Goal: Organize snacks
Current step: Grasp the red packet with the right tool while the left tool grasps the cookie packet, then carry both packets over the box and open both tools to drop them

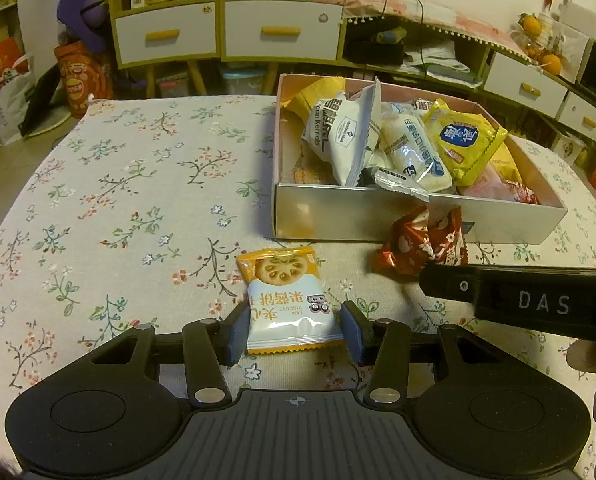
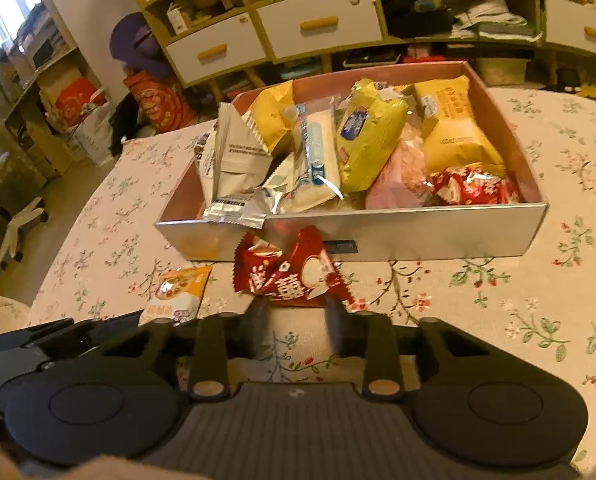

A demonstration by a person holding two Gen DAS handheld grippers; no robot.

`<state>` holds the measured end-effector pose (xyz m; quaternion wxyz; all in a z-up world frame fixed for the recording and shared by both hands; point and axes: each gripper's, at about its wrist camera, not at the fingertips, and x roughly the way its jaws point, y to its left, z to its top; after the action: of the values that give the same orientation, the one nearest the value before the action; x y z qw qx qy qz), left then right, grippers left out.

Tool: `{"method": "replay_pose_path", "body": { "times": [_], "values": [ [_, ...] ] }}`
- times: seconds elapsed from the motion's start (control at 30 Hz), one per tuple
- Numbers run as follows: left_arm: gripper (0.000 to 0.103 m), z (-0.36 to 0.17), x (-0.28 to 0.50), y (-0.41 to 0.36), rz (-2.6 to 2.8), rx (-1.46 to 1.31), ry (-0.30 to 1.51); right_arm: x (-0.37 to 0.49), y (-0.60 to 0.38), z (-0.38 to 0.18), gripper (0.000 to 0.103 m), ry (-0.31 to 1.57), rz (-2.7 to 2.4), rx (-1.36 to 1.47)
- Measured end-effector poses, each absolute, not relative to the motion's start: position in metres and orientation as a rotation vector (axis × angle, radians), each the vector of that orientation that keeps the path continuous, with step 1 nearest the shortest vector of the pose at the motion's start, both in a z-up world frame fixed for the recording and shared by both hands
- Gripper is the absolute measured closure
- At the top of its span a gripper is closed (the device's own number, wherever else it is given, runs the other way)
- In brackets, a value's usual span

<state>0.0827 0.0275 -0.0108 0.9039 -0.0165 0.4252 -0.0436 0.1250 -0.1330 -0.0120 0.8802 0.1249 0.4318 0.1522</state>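
Partly hidden things come first: in the right wrist view the right gripper's [image 2: 295, 326] fingers [image 2: 257, 330] are blurred, and their tips vanish under the lower edge of the red snack packet [image 2: 287, 270], so it probably has the packet pinched, though contact itself cannot be made out. From the left wrist view the same packet [image 1: 422, 246] is half covered by the right tool's black body, which crosses in from the right edge. Deep inside the box [image 1: 378, 216], several wrappers are buried under others and their labels are unreadable.

Between the blue pads [image 1: 233, 334] of the left gripper [image 1: 293, 332] lies the jam biscuit packet [image 1: 287, 300], flat on the cloth with its orange end pointing away. The pads stand spread, just beside the packet's two long edges; a thin gap shows on the right side.

Both loose packets sit in front of the box's silver front wall, the red one near it, the biscuit packet farther back towards the tool. Filling the box are yellow, white and pink wrappers, one silver pack drooping over the front rim.

Underneath is a floral tablecloth [image 1: 117, 200]. Beyond stand yellow-framed cabinets [image 1: 225, 28] with white drawers, cluttered shelves and bags on the floor.
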Motion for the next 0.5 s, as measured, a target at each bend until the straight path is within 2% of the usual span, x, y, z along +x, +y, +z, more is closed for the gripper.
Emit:
{"method": "replay_pose_path", "body": {
  "times": [0.03,0.07,0.2,0.27,0.33,0.37,0.5],
  "values": [
    [0.057,-0.011,0.083,0.028,-0.090,-0.038,0.879,0.124,-0.133,-0.012,0.089,0.900,0.329,0.255],
    [0.057,-0.010,0.082,0.029,-0.091,-0.042,0.880,0.123,-0.132,-0.011,0.092,0.901,0.335,0.242],
    [0.057,-0.008,0.081,0.031,-0.091,-0.052,0.879,0.120,-0.137,-0.007,0.092,0.893,0.338,0.243],
    [0.057,-0.007,0.081,0.032,-0.095,-0.053,0.880,0.121,-0.143,-0.005,0.079,0.903,0.337,0.291],
    [0.057,-0.008,0.081,0.033,-0.097,-0.048,0.885,0.121,-0.146,-0.004,0.037,0.904,0.332,0.320],
    [0.057,-0.008,0.081,0.034,-0.096,-0.044,0.888,0.120,-0.145,-0.003,0.032,0.891,0.325,0.321],
    [0.057,-0.010,0.079,0.037,-0.098,-0.019,0.886,0.123,-0.136,-0.003,0.031,0.872,0.324,0.297]
  ]
}}
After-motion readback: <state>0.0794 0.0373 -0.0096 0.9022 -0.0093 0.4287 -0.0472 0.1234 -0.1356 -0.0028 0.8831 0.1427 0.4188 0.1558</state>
